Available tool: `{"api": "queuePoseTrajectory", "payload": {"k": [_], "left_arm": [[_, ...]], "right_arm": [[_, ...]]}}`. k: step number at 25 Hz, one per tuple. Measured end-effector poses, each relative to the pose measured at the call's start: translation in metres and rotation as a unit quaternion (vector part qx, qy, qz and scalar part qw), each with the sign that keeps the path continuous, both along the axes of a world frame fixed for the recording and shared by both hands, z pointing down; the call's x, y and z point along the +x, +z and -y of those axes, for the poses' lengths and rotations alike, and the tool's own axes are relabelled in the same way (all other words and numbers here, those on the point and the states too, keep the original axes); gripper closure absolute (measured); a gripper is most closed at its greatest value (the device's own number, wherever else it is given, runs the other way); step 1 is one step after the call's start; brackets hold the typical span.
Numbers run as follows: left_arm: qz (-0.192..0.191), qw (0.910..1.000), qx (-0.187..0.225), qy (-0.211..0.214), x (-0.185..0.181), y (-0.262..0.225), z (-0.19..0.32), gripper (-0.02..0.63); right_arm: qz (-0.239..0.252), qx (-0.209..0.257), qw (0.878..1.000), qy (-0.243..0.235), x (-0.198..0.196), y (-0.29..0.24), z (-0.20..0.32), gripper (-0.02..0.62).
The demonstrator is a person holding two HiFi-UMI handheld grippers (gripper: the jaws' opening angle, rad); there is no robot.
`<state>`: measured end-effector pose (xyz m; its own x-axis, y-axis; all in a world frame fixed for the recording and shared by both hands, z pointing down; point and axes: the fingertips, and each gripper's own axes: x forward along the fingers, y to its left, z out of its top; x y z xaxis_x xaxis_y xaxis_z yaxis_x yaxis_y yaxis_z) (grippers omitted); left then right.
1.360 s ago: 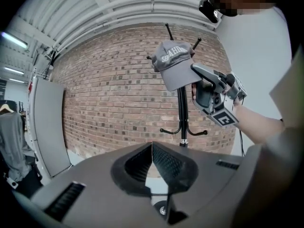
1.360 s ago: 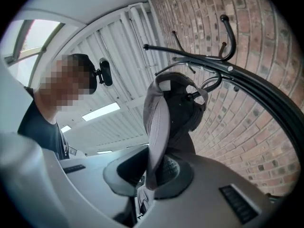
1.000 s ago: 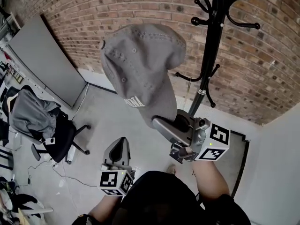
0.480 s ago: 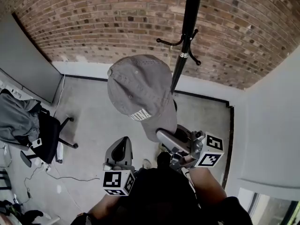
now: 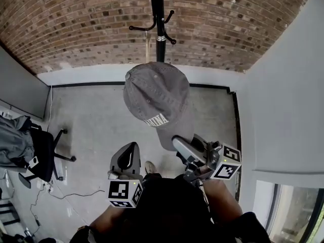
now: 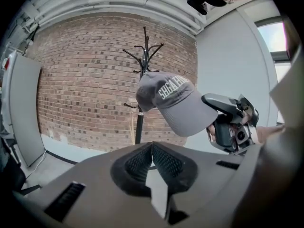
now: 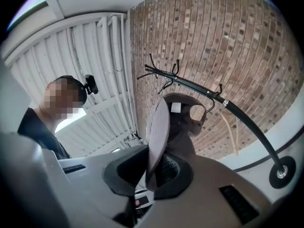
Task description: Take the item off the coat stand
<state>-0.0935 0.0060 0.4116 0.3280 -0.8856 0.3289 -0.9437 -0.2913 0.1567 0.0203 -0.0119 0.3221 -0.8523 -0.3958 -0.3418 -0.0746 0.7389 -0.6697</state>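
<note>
Gripping the grey cap (image 5: pixel 157 97) by its brim in the right tongs (image 7: pixel 154 167), off the coat stand (image 5: pixel 158 14), left tongs (image 6: pixel 152 158) shut and empty, thin bite, could slip loose if swung.

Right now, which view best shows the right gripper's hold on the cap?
The right gripper view: the cap brim stands edge-on, pinched between the right gripper's pads. The head view shows the grip from above; the left gripper view, from the side.
</note>
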Motion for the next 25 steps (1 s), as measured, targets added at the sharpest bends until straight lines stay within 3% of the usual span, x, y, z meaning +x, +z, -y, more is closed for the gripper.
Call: {"api": "queuePoseTrajectory", "payload": {"k": [16, 21, 25], "left_arm": [[0.015, 0.9996, -0.004, 0.024, 0.284, 0.020, -0.046, 0.572], [0.028, 0.9994, -0.006, 0.022, 0.335, 0.022, -0.062, 0.572], [0.040, 0.9990, -0.015, 0.010, 0.348, 0.032, -0.078, 0.572]], "right_arm": [[-0.020, -0.034, 0.998, 0.057, 0.302, 0.048, -0.062, 0.561], [-0.020, -0.053, 0.996, 0.072, 0.367, 0.059, -0.079, 0.561], [-0.021, -0.076, 0.994, 0.074, 0.393, 0.082, -0.090, 0.561]]}}
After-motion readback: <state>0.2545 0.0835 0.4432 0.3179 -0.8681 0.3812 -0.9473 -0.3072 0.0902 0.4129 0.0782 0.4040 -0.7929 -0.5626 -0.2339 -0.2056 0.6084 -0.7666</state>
